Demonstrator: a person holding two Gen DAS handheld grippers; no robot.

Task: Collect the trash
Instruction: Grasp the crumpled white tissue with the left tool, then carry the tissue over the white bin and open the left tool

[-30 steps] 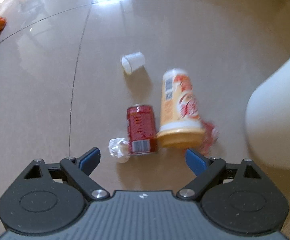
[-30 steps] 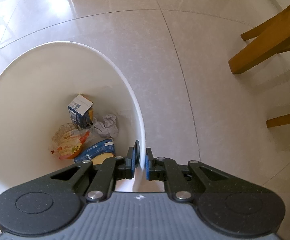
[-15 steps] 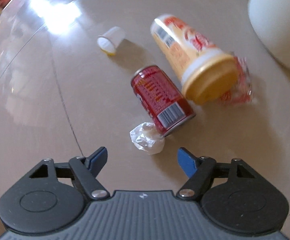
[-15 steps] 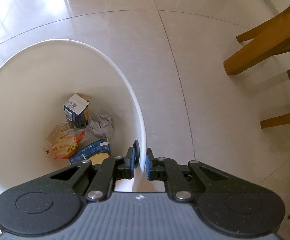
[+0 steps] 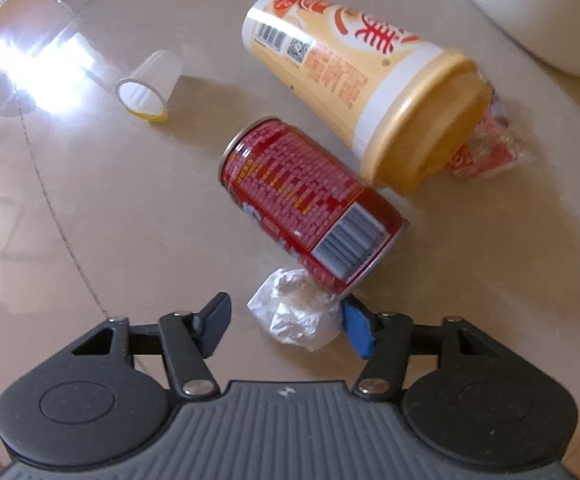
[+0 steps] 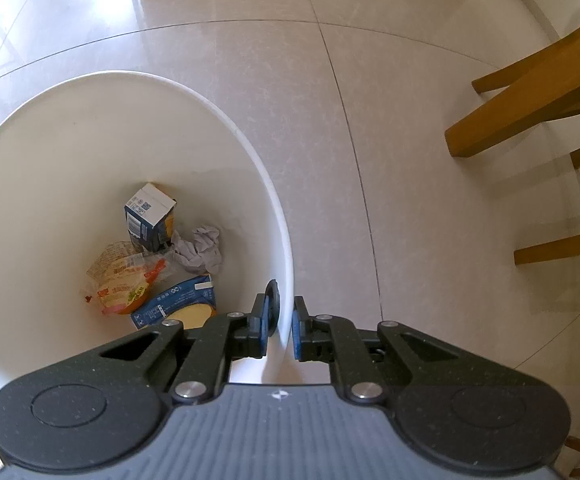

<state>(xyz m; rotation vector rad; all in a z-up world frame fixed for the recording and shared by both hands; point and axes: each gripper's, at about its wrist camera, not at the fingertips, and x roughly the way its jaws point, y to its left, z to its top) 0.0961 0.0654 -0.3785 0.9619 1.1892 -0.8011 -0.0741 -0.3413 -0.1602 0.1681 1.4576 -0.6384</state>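
inside bin (image 6: pixel 277 236): carton (image 6: pixel 147 216), wrappers (image 6: pixel 123 284)

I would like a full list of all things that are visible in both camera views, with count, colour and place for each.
crumpled wrapper: 1, white, on the floor between the left gripper's fingers
can: 1, red, lying on the floor, touching the wrapper
drink cup: 1, yellow and white, lying beside the can
snack packet: 1, red and clear, behind the cup's lid
small cup: 1, clear, lying left of the can
bin: 1, white, on the floor
carton: 1, blue and white, in the bin
tissue: 1, grey, in the bin
yellow bag: 1, in the bin
blue packet: 1, in the bin
chair legs: several, wooden, right
left gripper: open
right gripper: clamped on the bin's rim
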